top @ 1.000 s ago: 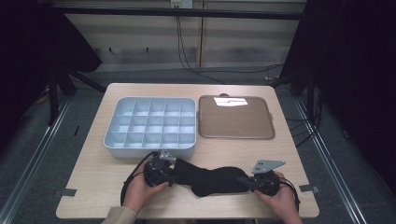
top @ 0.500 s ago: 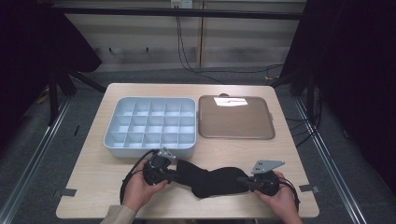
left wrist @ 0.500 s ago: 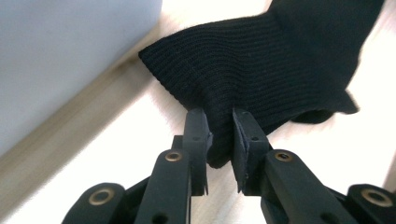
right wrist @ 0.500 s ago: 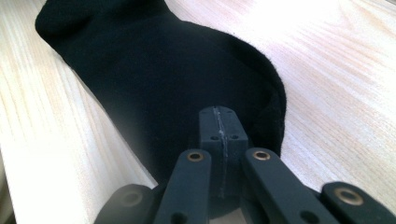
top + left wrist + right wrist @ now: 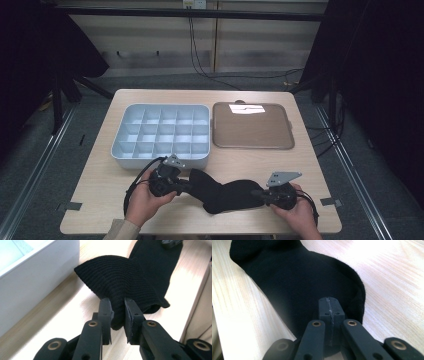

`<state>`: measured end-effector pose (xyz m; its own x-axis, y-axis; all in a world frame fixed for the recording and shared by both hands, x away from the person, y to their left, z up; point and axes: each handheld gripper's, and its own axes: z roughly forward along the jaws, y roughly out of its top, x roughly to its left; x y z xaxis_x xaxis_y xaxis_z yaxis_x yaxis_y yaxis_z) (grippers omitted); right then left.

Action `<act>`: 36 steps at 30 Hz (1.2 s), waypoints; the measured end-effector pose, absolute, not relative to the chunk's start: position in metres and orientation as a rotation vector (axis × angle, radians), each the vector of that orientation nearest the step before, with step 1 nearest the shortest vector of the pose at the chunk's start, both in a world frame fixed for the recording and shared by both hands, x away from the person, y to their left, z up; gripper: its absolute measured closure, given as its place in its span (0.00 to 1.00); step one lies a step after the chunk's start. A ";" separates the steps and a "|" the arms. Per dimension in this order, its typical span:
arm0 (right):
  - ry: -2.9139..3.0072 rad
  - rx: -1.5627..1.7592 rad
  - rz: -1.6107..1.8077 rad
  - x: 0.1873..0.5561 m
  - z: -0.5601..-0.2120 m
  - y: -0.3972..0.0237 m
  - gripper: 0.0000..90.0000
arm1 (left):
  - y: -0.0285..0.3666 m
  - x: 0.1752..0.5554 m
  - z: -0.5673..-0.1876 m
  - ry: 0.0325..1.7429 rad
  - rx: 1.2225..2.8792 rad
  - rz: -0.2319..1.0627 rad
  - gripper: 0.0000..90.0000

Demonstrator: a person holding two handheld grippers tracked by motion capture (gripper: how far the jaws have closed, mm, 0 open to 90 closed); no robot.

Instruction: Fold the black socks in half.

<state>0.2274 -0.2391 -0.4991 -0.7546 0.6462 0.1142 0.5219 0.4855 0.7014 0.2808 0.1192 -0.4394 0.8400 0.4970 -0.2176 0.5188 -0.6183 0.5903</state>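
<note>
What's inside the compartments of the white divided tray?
The white divided tray looks empty in the high view: bare cells throughout. The cell floors just behind its near wall are hidden by that wall.

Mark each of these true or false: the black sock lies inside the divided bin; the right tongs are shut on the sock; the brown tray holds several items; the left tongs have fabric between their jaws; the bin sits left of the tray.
1. The black sock lies inside the divided bin. False: it lies on the table in front of the bin.
2. The right tongs are shut on the sock. True.
3. The brown tray holds several items. False: nothing lies on it.
4. The left tongs have fabric between their jaws. True: they pinch a fold of the cuff end.
5. The bin sits left of the tray. True in the high view.
</note>
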 end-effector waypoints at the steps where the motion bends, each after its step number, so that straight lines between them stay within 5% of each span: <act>1: 2.565 1.010 1.120 0.227 -0.499 -0.238 1.00 | 0.119 0.280 -0.438 0.743 2.340 -0.044 0.86; 36: 2.597 0.999 1.174 0.227 -0.500 -0.216 1.00 | 0.114 0.278 -0.412 0.686 2.330 -0.060 0.86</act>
<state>0.2269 -0.2162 -0.5002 -0.7745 0.6141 0.1519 0.5197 0.4807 0.7063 0.2782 0.1137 -0.4123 0.8589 0.4597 -0.2258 0.4918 -0.6171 0.6142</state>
